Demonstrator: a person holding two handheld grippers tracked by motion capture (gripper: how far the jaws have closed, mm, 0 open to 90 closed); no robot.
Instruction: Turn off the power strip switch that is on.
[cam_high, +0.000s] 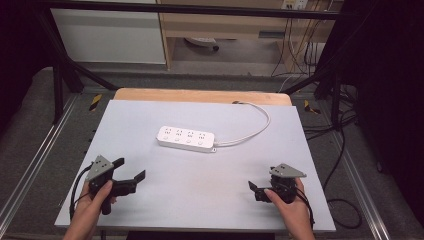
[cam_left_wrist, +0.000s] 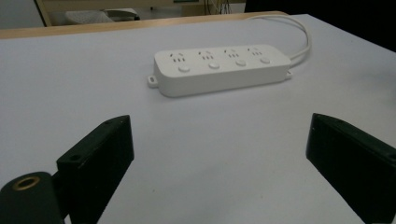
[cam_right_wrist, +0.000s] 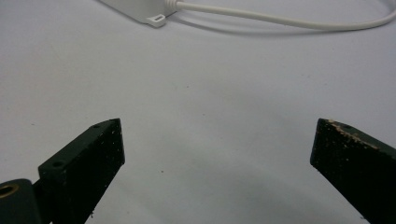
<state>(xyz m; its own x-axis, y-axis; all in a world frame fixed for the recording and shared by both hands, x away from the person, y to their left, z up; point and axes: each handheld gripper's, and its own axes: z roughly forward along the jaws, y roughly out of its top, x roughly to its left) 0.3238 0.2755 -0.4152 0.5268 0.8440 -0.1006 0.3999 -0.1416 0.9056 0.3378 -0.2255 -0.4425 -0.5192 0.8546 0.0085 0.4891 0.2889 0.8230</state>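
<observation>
Holding both tools low over the desk (cam_high: 150, 195) near its front edge, with nothing gripped in either. The left tool (cam_high: 131, 169) has its jaws spread wide, and the left gripper view shows them open with bare desk between. The right tool (cam_high: 252, 186) looks the same in its own view: jaws wide apart, empty.

Going outward from there, the only thing to work on is the white power strip (cam_high: 186, 138), sitting flat near the middle of the desk, well ahead of both tools. From the left tool it's forward and off to the right; from the right tool it's forward and to the left, with just its corner tab (cam_right_wrist: 155, 19) peeking in at the top of that view. Its long axis runs pretty much left to right, slightly angled, and the cord (cam_high: 252, 131) leaves the right end and loops back toward the far edge.

My guess is the left tool is a touch nearer and already pointed straight at the strip (cam_left_wrist: 221, 67), so it'd have the easier reach. Neither is close yet.
</observation>
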